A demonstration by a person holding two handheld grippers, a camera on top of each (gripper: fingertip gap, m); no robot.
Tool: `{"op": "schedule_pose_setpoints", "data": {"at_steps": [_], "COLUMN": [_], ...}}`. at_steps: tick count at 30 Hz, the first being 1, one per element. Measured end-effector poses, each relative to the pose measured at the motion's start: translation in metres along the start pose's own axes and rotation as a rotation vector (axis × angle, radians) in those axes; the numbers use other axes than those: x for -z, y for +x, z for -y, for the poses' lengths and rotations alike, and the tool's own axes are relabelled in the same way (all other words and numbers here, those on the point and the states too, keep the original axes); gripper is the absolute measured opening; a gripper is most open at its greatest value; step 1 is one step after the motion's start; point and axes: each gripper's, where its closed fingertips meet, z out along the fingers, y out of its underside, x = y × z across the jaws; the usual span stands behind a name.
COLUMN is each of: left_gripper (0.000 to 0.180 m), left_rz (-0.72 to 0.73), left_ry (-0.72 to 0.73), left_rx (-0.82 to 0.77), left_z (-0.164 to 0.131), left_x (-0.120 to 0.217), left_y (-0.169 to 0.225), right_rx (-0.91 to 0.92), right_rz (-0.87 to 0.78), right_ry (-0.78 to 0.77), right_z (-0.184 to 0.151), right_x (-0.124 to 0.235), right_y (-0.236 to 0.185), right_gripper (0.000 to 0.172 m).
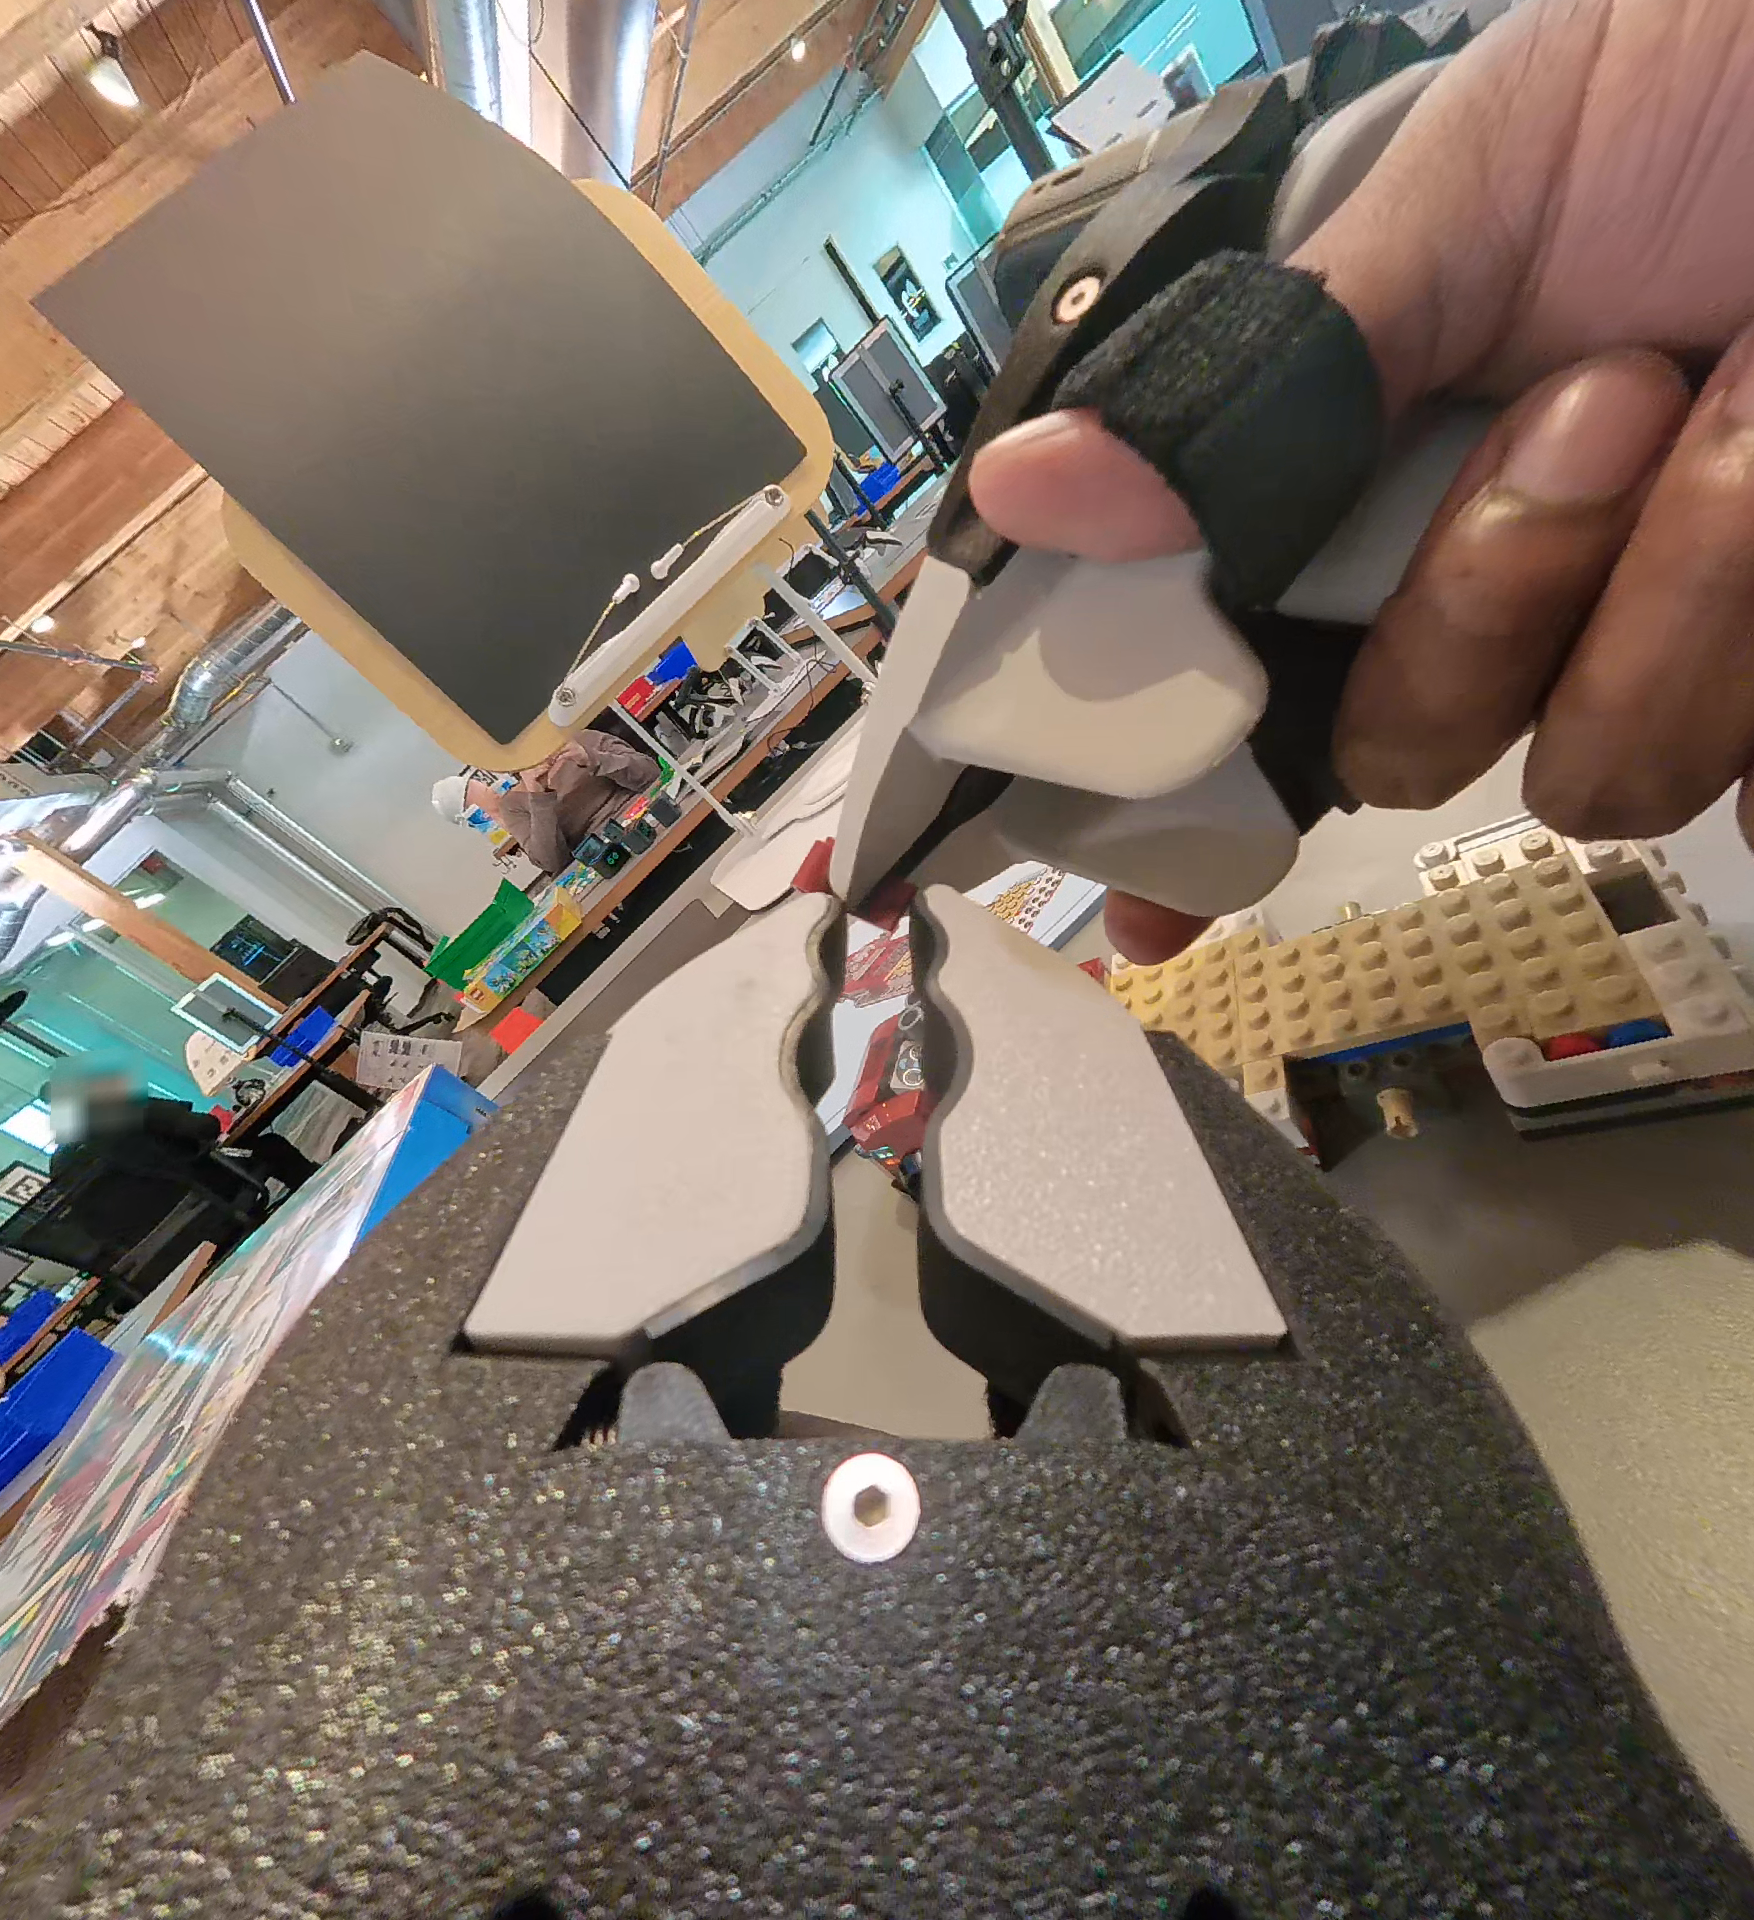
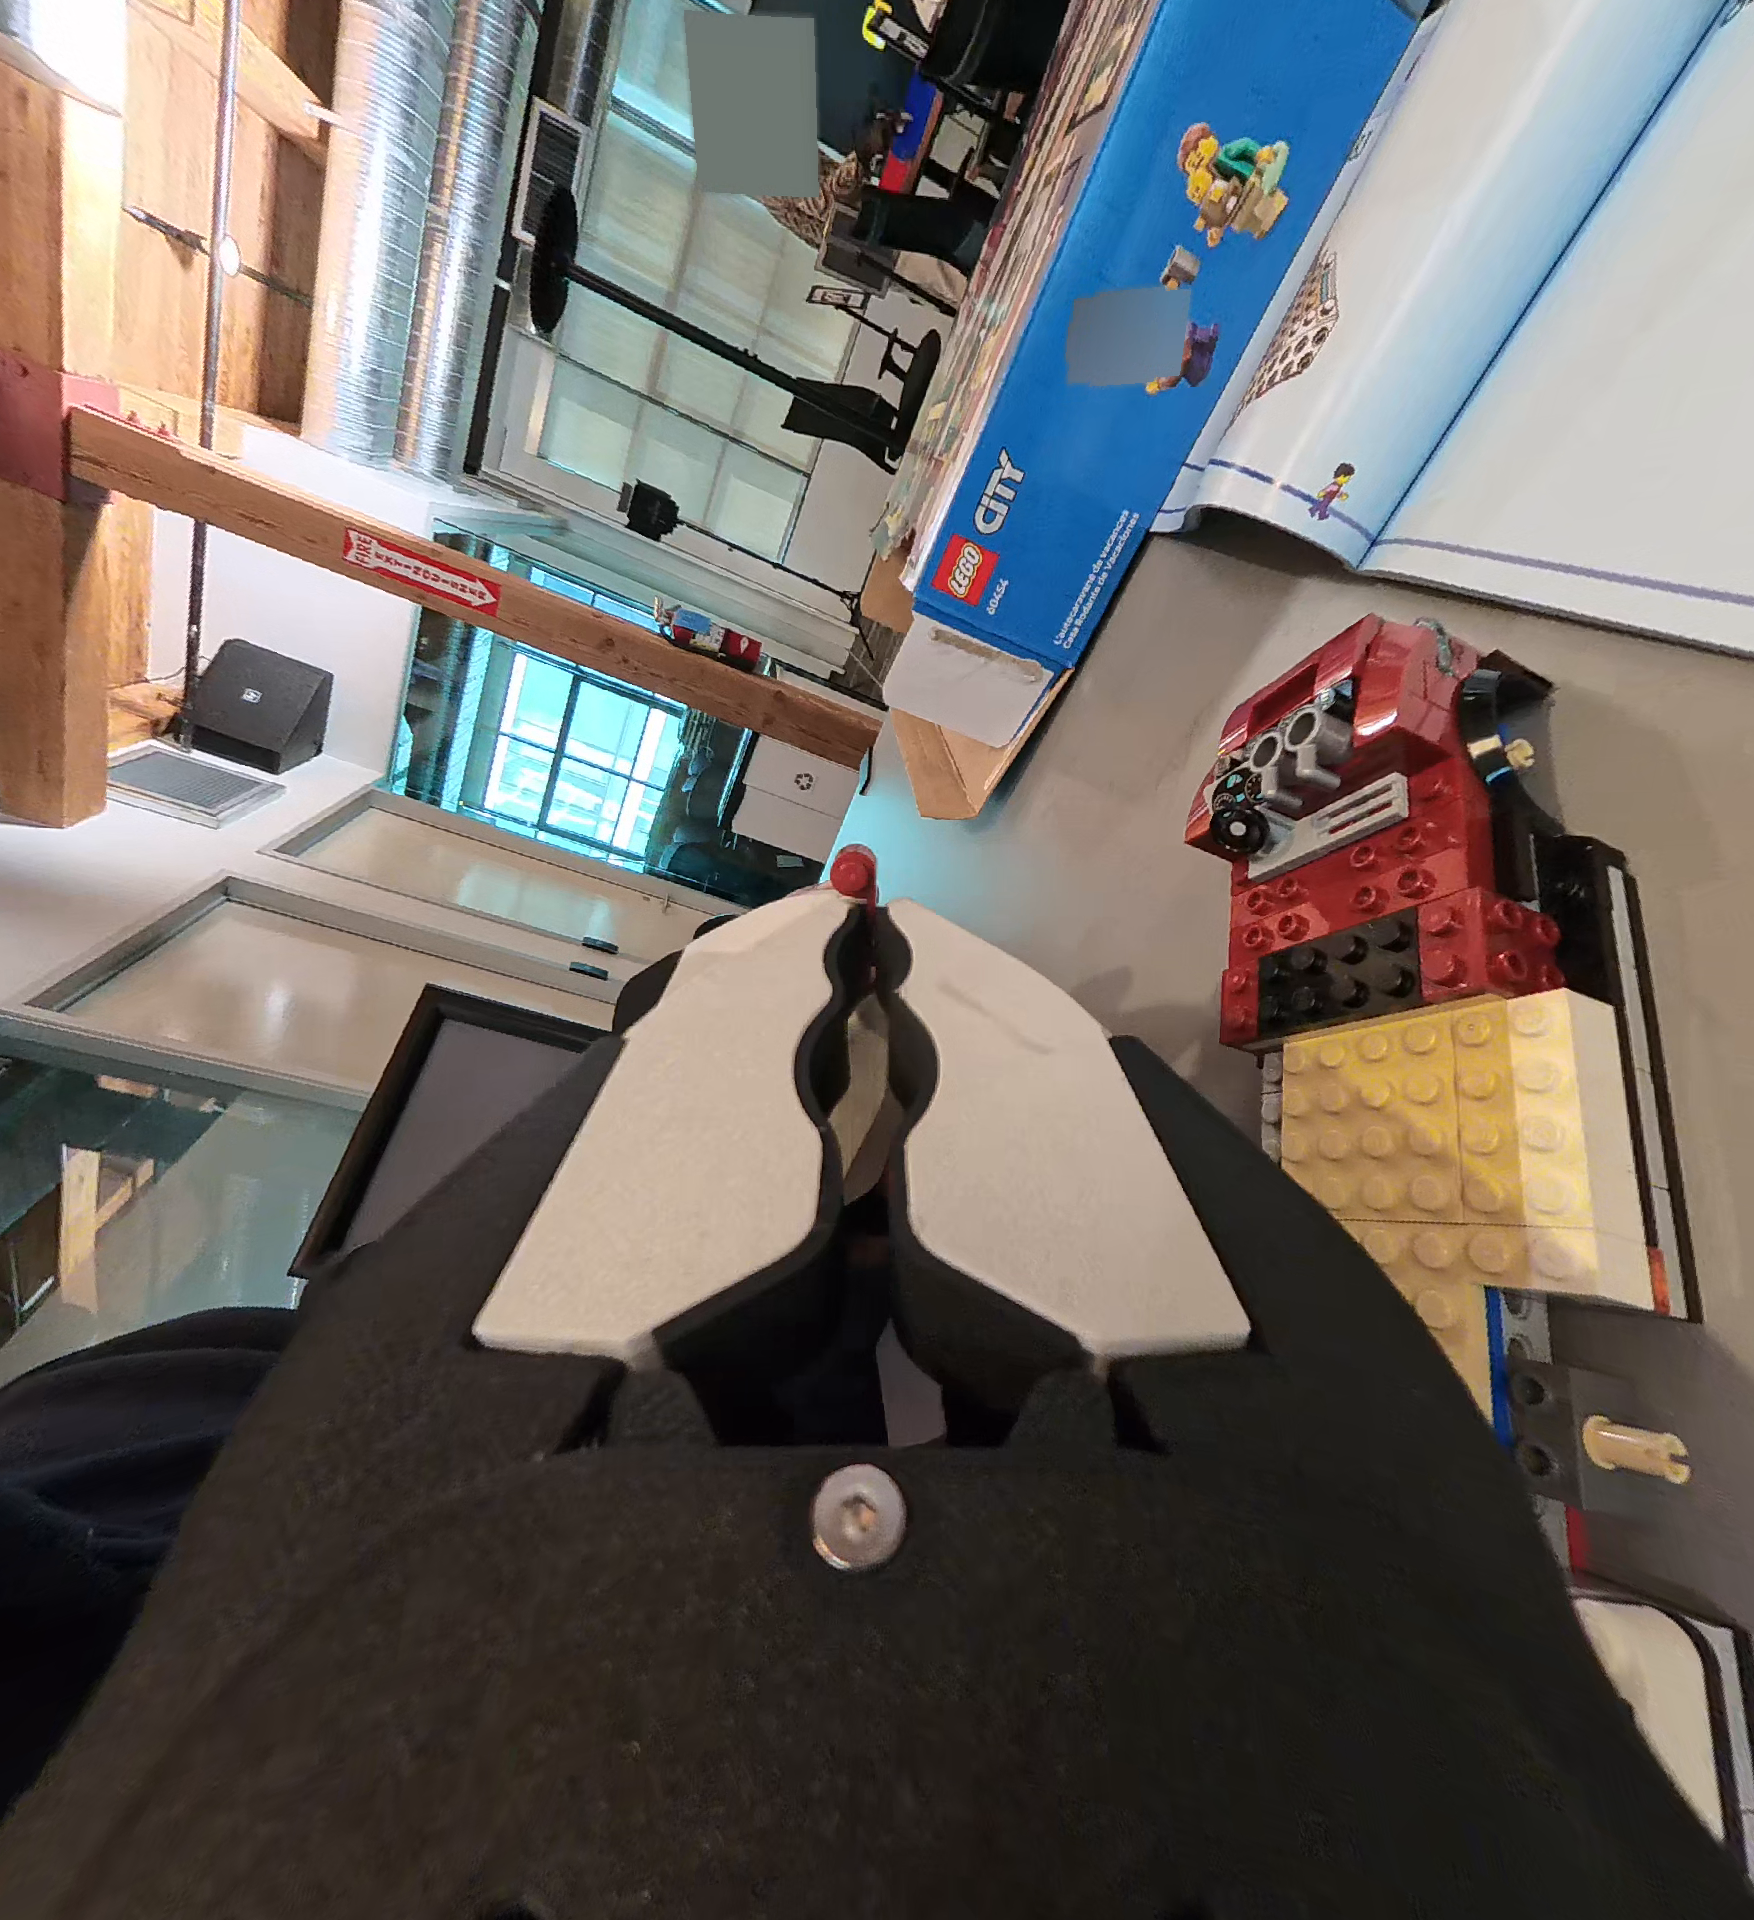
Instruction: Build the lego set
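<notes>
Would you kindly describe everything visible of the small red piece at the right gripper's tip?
The small red piece looks like glossy plastic: a round knob sticks out past the fingertips, and a thin flat part runs back between them. The right gripper is shut on that thin part, both pads pressing it edge-on. It is held in the air, clear of the grey tabletop, away from the red and tan brick model. Its full shape is hidden.

grey table (image 2: 1112, 810), brick model (image 2: 1403, 935), blue box (image 2: 1091, 343)
</notes>
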Motion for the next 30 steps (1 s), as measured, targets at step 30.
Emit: {"op": "schedule_pose_setpoints", "data": {"at_steps": [30], "left_gripper": [0.004], "left_rz": [-0.164], "left_ry": [0.012], "left_rx": [0.178], "left_z": [-0.0045], "left_x": [0.0032], "left_y": [0.0032], "right_rx": [0.124], "right_rz": [0.001], "right_ry": [-0.130], "right_z": [-0.0034], "right_x": [0.0014], "right_y": [0.0040], "right_gripper": [0.011]}}
